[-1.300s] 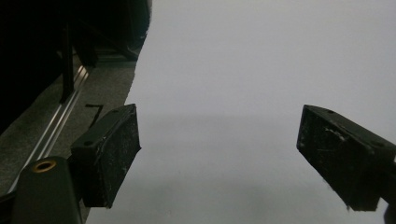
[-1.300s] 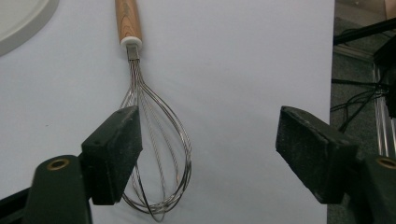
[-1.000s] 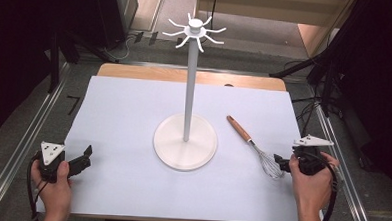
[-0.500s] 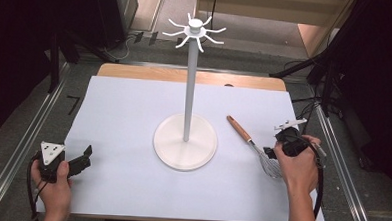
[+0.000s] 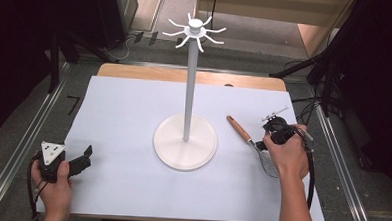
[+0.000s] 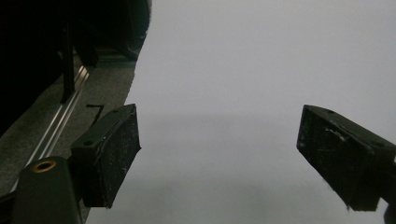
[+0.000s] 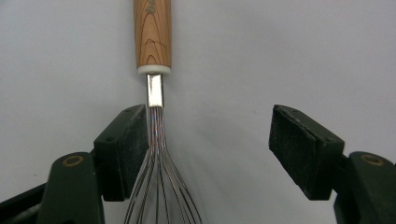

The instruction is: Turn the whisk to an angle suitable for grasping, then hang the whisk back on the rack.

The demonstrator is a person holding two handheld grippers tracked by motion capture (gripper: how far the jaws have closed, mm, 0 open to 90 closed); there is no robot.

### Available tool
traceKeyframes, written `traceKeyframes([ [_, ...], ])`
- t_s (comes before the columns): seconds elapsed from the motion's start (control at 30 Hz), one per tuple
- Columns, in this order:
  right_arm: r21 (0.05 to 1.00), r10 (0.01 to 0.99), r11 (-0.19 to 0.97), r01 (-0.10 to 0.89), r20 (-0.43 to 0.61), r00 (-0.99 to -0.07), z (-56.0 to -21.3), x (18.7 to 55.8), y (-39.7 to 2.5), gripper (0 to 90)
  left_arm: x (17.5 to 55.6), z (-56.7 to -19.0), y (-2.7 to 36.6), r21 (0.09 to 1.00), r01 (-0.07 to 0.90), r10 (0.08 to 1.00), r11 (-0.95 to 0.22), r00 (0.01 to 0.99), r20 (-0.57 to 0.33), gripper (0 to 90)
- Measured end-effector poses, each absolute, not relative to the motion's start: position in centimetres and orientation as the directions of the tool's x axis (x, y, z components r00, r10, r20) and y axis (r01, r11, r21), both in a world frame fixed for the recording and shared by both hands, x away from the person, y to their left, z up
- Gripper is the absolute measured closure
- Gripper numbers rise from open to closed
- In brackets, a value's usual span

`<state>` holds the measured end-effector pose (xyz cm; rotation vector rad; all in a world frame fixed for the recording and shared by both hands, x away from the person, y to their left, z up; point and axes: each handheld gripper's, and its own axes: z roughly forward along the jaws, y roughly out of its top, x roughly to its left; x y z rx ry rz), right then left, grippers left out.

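1. Between the spread jaws of the right gripper (image 7: 210, 154) lies the whisk (image 7: 154, 93), its wires against the left jaw, well clear of the other; nothing is clamped.
2. Seen from the high view, the whisk (image 5: 252, 145) rests on the white surface (image 5: 123, 117) right of the hook stand (image 5: 185, 140), handle pointing up-left toward the far edge, wires under the hand.
3. Left gripper (image 6: 219, 154) gapes open over bare surface.

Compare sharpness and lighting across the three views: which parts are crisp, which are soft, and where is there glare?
High view: even light, slightly soft; stand throws faint shadow. Left gripper view: dim, grey table sheet featureless, jaws soft. Right gripper view: whisk wood grain crisp, glare on its metal neck, lower wires blurred.
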<state>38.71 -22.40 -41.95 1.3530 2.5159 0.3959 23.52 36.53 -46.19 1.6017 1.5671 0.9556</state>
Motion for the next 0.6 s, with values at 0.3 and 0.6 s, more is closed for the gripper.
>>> traceKeyframes([
  [0.3, 0.329, 0.834, 0.54, 0.775, -0.089, -0.544, -42.0, 40.2, -21.2, 31.4, 23.6, -46.2, 36.5, 0.871, 0.491, 0.999, -0.033, 0.0, 0.038, 14.0],
  [0.6, 0.301, 0.821, 0.561, 0.771, -0.081, -0.566, -41.9, 41.5, -20.0, 38.0, 23.6, -46.2, 36.6, 0.868, 0.496, 0.999, -0.031, 0.003, 0.034, 14.0],
])
